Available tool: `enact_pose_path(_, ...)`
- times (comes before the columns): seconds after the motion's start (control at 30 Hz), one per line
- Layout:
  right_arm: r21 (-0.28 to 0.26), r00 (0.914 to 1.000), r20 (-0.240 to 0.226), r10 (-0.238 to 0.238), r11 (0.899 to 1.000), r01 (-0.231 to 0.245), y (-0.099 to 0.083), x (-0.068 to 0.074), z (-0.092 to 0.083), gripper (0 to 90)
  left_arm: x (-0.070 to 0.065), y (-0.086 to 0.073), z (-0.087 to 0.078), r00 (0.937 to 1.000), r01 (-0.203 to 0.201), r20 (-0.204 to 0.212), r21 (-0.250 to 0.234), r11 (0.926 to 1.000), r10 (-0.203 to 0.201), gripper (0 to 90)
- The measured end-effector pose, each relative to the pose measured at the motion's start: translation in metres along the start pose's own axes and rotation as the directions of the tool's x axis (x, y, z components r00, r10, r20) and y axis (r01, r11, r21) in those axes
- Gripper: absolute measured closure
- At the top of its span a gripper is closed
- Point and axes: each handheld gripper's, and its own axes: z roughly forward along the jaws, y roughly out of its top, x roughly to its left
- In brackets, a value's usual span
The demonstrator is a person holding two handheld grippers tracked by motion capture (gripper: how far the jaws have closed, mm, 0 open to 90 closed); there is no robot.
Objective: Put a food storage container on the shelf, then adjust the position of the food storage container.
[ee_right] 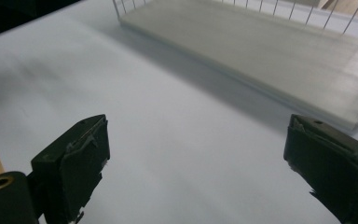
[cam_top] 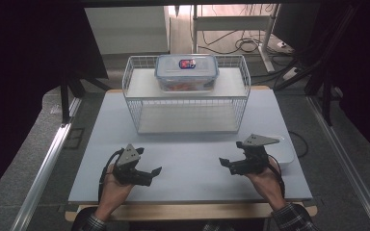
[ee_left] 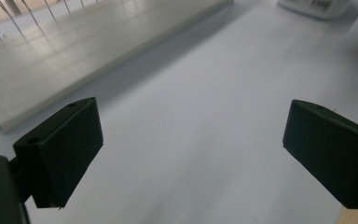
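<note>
Two black grippers are hovering low over the smooth pale table (cam_top: 188, 159), the left gripper (cam_top: 150, 172) and right gripper (cam_top: 229, 162) both gaping wide and gripping nothing. Well beyond them, a clear rectangular plastic box (cam_top: 187, 72) with a blue-rimmed lid is sitting on the white wire rack (cam_top: 188, 103), lying crosswise. Its small red-and-blue lid label is staying unreadable.

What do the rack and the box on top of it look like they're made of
The rack looks like thin white-coated metal wire: fine bars form an open grid, with pale matte shelf boards. The box looks like clear plastic with a blue-rimmed clip lid, since reddish contents show through its wall. Both are judged by look alone.
</note>
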Motion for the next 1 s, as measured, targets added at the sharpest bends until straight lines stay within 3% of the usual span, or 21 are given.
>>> enact_pose_path(0.13,0.037,0.9998,0.016,-0.012,0.999,0.011,-0.007,0.002,0.005,7.2,0.000,-0.004,0.001,1.0000,-0.001,-0.002,0.008,1.0000,0.001,4.4)
enact_pose_path(0.27,0.063,0.9996,0.016,0.024,0.998,-0.025,-0.008,-0.001,0.006,4.0,0.001,-0.004,0.001,0.9997,0.022,0.014,-0.013,0.9997,-0.022,4.4)
enact_pose_path(0.3,0.075,0.9984,0.005,0.056,0.996,-0.056,-0.009,-0.005,0.006,1.9,0.001,-0.005,0.001,0.9996,0.024,0.016,-0.018,0.9996,-0.023,4.5)
enact_pose_path(0.4,0.068,0.9956,0.014,0.092,0.993,-0.093,-0.008,-0.011,0.003,2.2,0.001,-0.006,0.002,0.9995,0.026,0.021,-0.020,0.9994,-0.026,4.6)
enact_pose_path(0.5,0.074,0.9954,0.043,0.086,0.993,-0.089,-0.007,-0.014,0.000,8.3,0.002,-0.006,0.002,0.9995,0.028,0.018,-0.021,0.9994,-0.028,4.8)
enact_pose_path(0.53,0.076,0.9943,0.065,0.084,0.993,-0.089,-0.006,-0.018,-0.004,18.7,0.003,-0.006,0.002,0.9989,0.040,0.024,-0.026,0.9989,-0.040,4.9)
enact_pose_path(0.57,0.076,0.9943,0.065,0.084,0.993,-0.089,-0.006,-0.018,-0.004,18.7,0.003,-0.006,0.002,0.9989,0.040,0.024,-0.026,0.9989,-0.040,5.1)
enact_pose_path(0.6,0.074,0.9941,0.067,0.085,0.993,-0.090,-0.006,-0.021,-0.007,24.6,0.003,-0.006,0.002,0.9985,0.048,0.029,-0.027,0.9985,-0.047,5.1)
enact_pose_path(0.63,0.075,0.9941,0.086,0.065,0.995,-0.072,-0.007,-0.029,-0.013,37.8,0.004,-0.007,0.001,0.9978,0.057,0.036,-0.028,0.9980,-0.056,5.5)
enact_pose_path(0.7,0.085,0.9931,0.105,0.053,0.994,-0.062,-0.008,-0.032,-0.015,41.6,0.004,-0.007,0.002,0.9976,0.059,0.037,-0.028,0.9979,-0.058,5.7)
enact_pose_path(0.77,0.094,0.9896,0.140,0.032,0.994,-0.046,-0.009,-0.038,-0.022,53.6,0.005,-0.007,0.002,0.9976,0.059,0.038,-0.025,0.9980,-0.058,5.7)
enact_pose_path(0.8,0.089,0.9887,0.142,0.048,0.994,-0.061,-0.010,-0.042,-0.025,58.8,0.005,-0.008,0.002,0.9977,0.058,0.037,-0.023,0.9980,-0.057,5.8)
enact_pose_path(0.83,0.068,0.9863,0.134,0.097,0.992,-0.107,-0.011,-0.051,-0.032,69.2,0.004,-0.008,0.003,0.9980,0.053,0.035,-0.019,0.9984,-0.053,5.9)
enact_pose_path(0.9,0.063,0.9841,0.142,0.107,0.991,-0.117,-0.012,-0.055,-0.036,73.0,0.004,-0.008,0.003,0.9982,0.051,0.033,-0.017,0.9985,-0.051,6.0)
enact_pose_path(0.93,0.066,0.9771,0.184,0.107,0.990,-0.121,-0.013,-0.063,-0.042,81.9,0.004,-0.008,0.003,0.9983,0.051,0.030,-0.016,0.9986,-0.050,6.1)
enact_pose_path(0.97,0.066,0.9771,0.184,0.107,0.990,-0.121,-0.013,-0.063,-0.042,81.9,0.004,-0.008,0.003,0.9983,0.051,0.030,-0.016,0.9986,-0.050,6.2)
enact_pose_path(1.0,0.060,0.9656,0.230,0.120,0.989,-0.137,-0.016,-0.073,-0.049,88.2,0.005,-0.008,0.003,0.9980,0.056,0.032,-0.017,0.9983,-0.055,6.2)
